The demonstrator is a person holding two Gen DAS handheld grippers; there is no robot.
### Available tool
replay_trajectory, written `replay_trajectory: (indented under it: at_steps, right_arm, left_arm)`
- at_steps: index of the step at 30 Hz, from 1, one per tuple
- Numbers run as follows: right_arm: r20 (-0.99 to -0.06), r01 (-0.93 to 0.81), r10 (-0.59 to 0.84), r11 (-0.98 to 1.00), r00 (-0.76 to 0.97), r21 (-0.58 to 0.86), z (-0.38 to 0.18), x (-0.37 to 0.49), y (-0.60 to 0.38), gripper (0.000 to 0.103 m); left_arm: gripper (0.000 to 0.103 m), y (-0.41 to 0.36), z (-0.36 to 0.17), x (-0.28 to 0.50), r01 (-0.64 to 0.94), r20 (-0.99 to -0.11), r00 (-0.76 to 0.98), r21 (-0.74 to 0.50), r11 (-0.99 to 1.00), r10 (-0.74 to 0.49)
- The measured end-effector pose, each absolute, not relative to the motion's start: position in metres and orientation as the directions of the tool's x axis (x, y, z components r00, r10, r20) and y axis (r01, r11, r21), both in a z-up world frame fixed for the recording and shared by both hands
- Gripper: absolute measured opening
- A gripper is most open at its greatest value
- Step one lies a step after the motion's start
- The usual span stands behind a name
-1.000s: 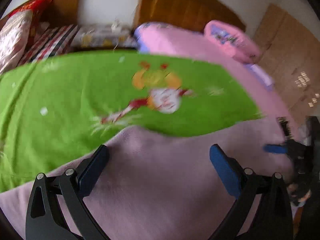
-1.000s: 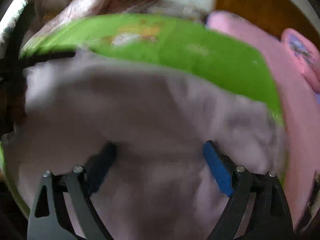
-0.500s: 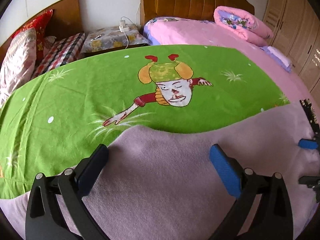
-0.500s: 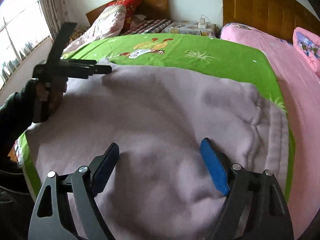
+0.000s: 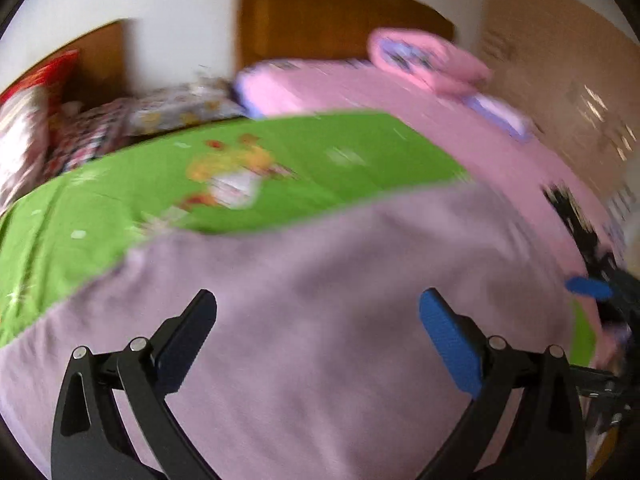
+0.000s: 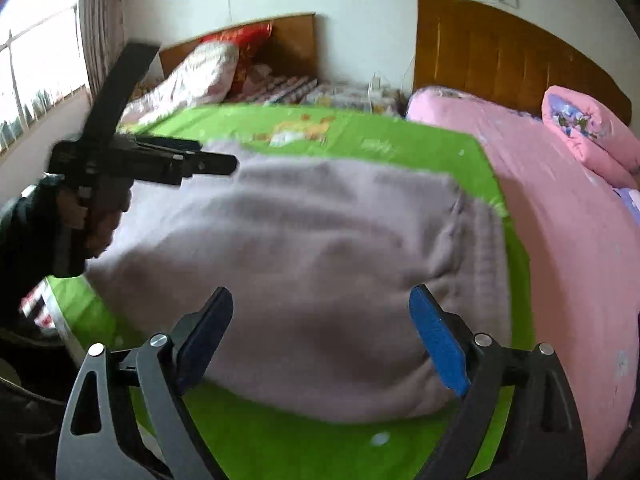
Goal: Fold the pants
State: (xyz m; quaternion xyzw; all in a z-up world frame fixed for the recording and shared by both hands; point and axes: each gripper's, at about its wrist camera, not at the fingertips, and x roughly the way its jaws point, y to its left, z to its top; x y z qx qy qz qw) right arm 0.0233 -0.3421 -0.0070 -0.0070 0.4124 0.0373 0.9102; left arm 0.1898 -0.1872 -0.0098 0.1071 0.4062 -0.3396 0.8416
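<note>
On the left, the left gripper (image 6: 224,166) hangs over the near-left part of the pants (image 6: 304,280), gripped by the person's left hand (image 6: 100,216). In its own view its jaws stand wide apart with nothing between them, mauve fleece filling the space below. The side view from the right camera is too edge-on to add anything to that.

In the middle, the pants lie as a broad, soft heap on the green sheet (image 6: 304,448) of the near bed. The cloth looks doubled over at least once: the outline is compact and rounded, with no separate legs trailing out, and a thick rolled edge with gathers, which may be the waistband, runs down its right side. Motion blur hides the finer creases, so I cannot tell how many layers there are.

To the right, the right gripper (image 6: 320,336) hovers over the near edge of the heap, its jaws likewise spread and holding nothing. Past the green sheet lies the pink bed (image 6: 560,216) with a rolled pink quilt (image 6: 588,132).

My reading is that the fold is well along, perhaps near its end, with neither tool holding cloth. What may remain is a final fold or some smoothing of the lumpy top.
</note>
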Motion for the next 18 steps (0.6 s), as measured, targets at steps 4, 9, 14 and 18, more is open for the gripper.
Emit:
replay_trajectory:
  at_steps: [4,9,14,18]
  right_arm:
    - [-0.811,-0.067,0.082,0.996,0.579,0.053,-0.041,0.023,-0.345,0.088]
    - [-0.824,-0.085,0.117,0.993,0.554,0.084,-0.034,0.016,-0.350,0.088]
    - [-0.774,-0.055,0.045,0.998,0.631,0.013,-0.002,0.041,-0.368,0.088]
    - [-0.750,-0.062,0.038,0.998,0.660,-0.004,0.007,0.091,-0.392,0.088]
  left_arm:
    - [0.101,-0.208,-0.044,0.182,0.678,-0.809,0.404,-0.048,0.734,-0.426]
    - [0.102,-0.213,-0.047,0.182,0.687,-0.816,0.404,-0.028,0.726,-0.414]
    - [0.102,-0.212,-0.047,0.183,0.687,-0.815,0.404,-0.029,0.726,-0.415]
    - [0.102,-0.209,-0.047,0.183,0.687,-0.814,0.404,-0.032,0.726,-0.417]
